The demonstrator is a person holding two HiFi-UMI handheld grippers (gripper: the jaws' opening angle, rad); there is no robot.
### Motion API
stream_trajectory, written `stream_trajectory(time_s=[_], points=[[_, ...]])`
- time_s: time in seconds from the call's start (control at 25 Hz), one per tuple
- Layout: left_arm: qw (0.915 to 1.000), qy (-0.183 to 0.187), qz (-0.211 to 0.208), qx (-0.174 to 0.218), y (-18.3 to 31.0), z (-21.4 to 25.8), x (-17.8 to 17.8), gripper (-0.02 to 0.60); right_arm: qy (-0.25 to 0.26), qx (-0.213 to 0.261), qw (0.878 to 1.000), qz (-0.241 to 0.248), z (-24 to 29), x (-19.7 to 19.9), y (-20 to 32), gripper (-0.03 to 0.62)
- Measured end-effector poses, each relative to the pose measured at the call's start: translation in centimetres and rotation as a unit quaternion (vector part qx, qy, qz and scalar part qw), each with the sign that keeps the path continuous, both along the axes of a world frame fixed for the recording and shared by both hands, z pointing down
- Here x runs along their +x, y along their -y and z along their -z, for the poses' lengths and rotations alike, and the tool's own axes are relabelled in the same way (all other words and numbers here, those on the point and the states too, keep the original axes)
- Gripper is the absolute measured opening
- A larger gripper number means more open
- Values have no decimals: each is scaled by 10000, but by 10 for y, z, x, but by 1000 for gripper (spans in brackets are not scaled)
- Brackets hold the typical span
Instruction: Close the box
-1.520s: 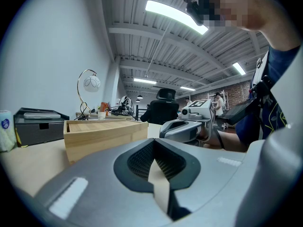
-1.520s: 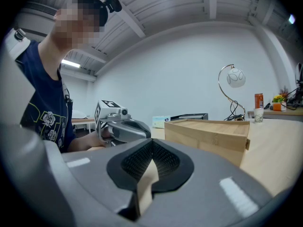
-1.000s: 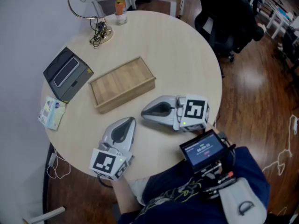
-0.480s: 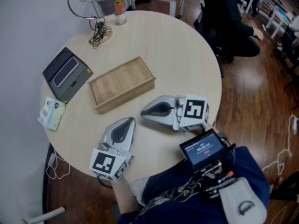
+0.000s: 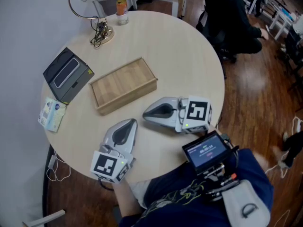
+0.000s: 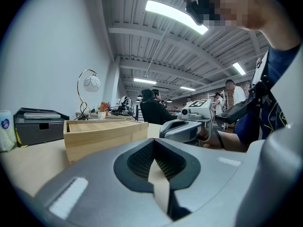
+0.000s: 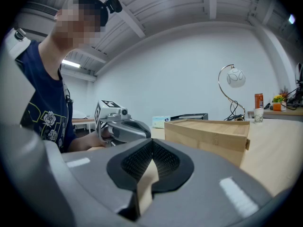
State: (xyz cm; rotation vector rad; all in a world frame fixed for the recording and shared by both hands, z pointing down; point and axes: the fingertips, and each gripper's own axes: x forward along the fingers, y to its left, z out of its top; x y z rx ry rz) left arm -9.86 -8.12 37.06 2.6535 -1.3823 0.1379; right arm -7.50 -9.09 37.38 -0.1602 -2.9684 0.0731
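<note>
Pale wooden rectangular box [image 5: 124, 84], apparently lidded flat, on round beige table [image 5: 189, 60]. Left tongs [image 5: 129, 125], right tongs [image 5: 147, 112] clenched, empty, parked nearby. Risk: stray push sliding box askew.

Table [image 5: 189, 56]: round, pale top before you.
Centre: wooden box [image 5: 124, 84].
Your left: black case [image 5: 67, 74], tissue pack [image 5: 52, 113].
Far edge: lamp [image 5: 106, 33], cup [image 5: 122, 14].
Near edge: left hand-held gripper [image 5: 129, 122], right hand-held gripper [image 5: 145, 112], both resting.

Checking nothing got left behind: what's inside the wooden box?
The wooden box shows only its flat top panel. Its interior is covered, so any contents cannot be seen.
</note>
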Motion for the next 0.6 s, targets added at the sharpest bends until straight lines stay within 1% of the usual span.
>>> stream_trajectory(time_s=[0.6], points=[[10000,12,1,0,0,0,0,0,-19,10,10000,11,-1,0,0,0]])
